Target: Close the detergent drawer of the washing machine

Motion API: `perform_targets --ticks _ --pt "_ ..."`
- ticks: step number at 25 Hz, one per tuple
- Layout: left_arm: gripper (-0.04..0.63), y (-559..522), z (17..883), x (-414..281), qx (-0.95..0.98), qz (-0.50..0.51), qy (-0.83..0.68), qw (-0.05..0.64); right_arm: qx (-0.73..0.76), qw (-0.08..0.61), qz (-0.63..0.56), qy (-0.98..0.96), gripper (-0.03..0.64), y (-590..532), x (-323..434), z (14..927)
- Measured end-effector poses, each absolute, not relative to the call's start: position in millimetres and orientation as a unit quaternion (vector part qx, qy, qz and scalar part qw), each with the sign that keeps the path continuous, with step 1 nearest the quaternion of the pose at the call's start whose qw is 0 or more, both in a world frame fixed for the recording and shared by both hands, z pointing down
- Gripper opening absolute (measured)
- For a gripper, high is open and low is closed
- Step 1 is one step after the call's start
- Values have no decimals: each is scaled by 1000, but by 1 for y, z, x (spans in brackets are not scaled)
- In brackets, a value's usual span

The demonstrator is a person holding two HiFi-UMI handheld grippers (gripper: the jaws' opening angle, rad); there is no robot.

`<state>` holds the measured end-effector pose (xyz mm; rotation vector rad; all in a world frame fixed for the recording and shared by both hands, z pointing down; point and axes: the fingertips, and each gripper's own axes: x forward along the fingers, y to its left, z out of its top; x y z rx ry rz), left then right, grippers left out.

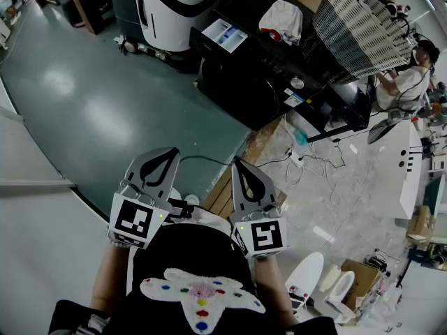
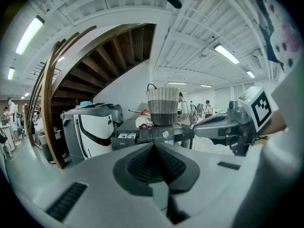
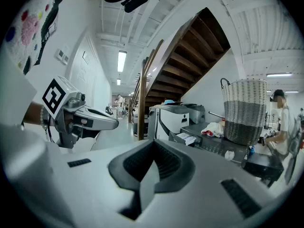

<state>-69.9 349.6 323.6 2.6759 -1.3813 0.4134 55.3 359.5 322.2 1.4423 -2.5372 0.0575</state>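
- Head view: workshop room with a grey-green floor (image 1: pixel 105 103) and loose cables on a paler patch to the right. A black washing machine (image 1: pixel 262 82) sits well ahead of me, with a basket (image 1: pixel 363 26) and a white cloth (image 1: pixel 283 19) on its top.
- The detergent drawer (image 1: pixel 225 35) sticks out of the machine's front at one end, its white and blue inside showing. Not closed yet.
- The left gripper (image 1: pixel 162 153) and right gripper (image 1: pixel 242 165) are held close to my body, side by side and well apart from the machine. Neither carries anything.
- Left gripper view: the jaws are fully together, pads meeting, nothing between them. The machine is small and far past the tips, and the drawer pokes out beside a white appliance (image 2: pixel 90 127).
- Right gripper view: these jaws are pressed together too, and empty. The drawer shows off to the right, with a wooden staircase (image 3: pixel 190 56) above it.
- Progress, my call: nothing done so far. What's left is the whole job: get up to the machine, set a closed jaw tip on the drawer front and push it flush. Probably no grasp needed, and either gripper would do.
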Motion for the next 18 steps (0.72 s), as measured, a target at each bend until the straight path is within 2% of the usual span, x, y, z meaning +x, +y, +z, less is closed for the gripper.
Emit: perform_targets --ticks 18 --pt "11 350 322 -65 878 140 -455 48 499 91 43 -861 3 358 63 322"
